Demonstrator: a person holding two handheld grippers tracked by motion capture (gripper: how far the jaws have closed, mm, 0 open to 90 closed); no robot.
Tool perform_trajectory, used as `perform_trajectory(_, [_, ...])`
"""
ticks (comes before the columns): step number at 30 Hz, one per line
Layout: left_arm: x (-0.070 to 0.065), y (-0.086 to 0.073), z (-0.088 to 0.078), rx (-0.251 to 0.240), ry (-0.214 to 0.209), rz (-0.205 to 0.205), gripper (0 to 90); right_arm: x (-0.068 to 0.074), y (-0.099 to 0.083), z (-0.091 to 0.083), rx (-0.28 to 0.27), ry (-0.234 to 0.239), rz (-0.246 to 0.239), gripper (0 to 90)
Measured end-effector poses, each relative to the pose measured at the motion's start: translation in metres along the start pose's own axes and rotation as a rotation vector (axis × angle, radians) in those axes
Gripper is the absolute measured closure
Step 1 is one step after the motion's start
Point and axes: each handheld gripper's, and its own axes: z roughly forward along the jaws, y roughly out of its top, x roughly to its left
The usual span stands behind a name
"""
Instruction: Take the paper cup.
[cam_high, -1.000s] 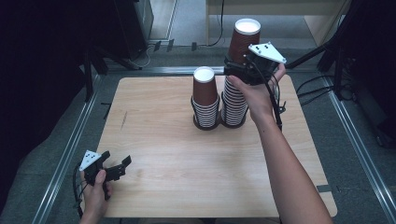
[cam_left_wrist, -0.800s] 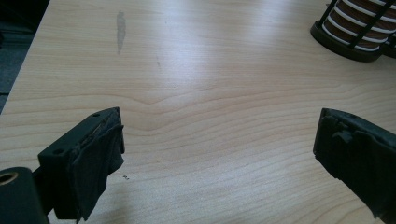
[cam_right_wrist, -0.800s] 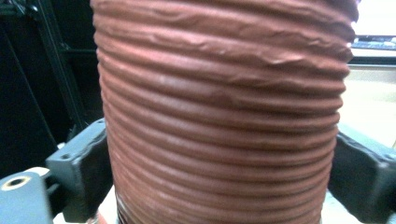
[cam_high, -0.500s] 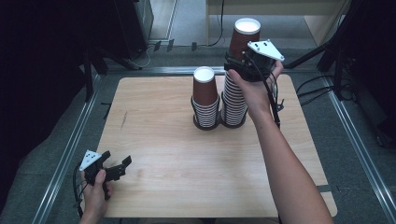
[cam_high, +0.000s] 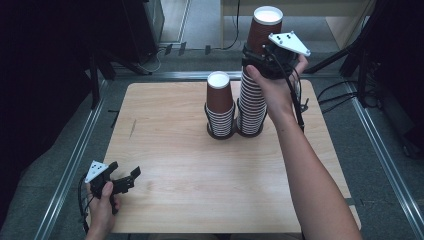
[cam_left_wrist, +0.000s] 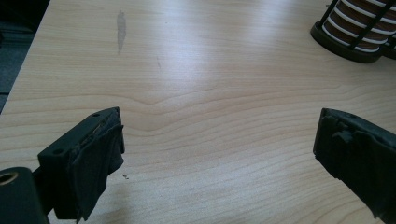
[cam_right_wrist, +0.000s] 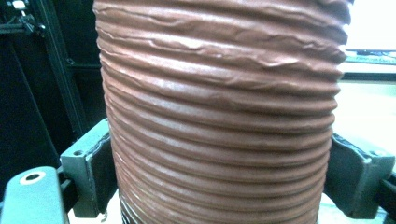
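Two stacks of ribbed brown paper cups stand in black wire holders at the back of the wooden table. The short stack is on the left and the tall stack on the right. My right gripper is shut on the top cup of the tall stack, which sits raised above the cups below. That cup's ribbed wall is pressed between both jaws of the right gripper. My left gripper hovers open and empty at the table's front left corner. Bare wood lies between the jaws of the left gripper.
In the left gripper view, the black base of a cup holder shows at the far right. A metal rail runs along the table's left side, and another rail along the right. Cables lie on the floor at the right.
My right gripper has lifted the top cup a little higher above the tall stack. The left gripper has stayed in place.
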Motion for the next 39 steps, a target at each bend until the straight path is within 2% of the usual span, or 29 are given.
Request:
perform_trajectory(7, [0.0,0.0,0.0,0.0,-0.006,0.0,1.9,0.001,0.015,-0.004,-0.018,-0.001,0.005,11.8])
perform_trajectory(13, [0.0,0.0,0.0,0.0,-0.009,-0.001,1.9,0.003,0.03,-0.01,-0.057,-0.004,0.01,11.7])
perform_trajectory(20, [0.0,0.0,0.0,-0.001,-0.004,0.001,1.9,-0.004,0.045,-0.02,-0.088,-0.012,0.04,11.7])
perform_trajectory(29, [0.0,0.0,0.0,-0.002,0.002,0.002,1.9,-0.021,0.049,-0.04,-0.115,-0.024,0.05,11.6])
perform_trajectory(33, [-0.001,0.0,0.0,-0.002,0.003,0.006,1.9,-0.029,0.045,-0.048,-0.118,-0.026,0.058,11.6])
perform_trajectory(39, [-0.001,0.0,0.0,-0.002,0.003,0.007,1.9,-0.04,0.034,-0.06,-0.116,-0.037,0.043,11.5])
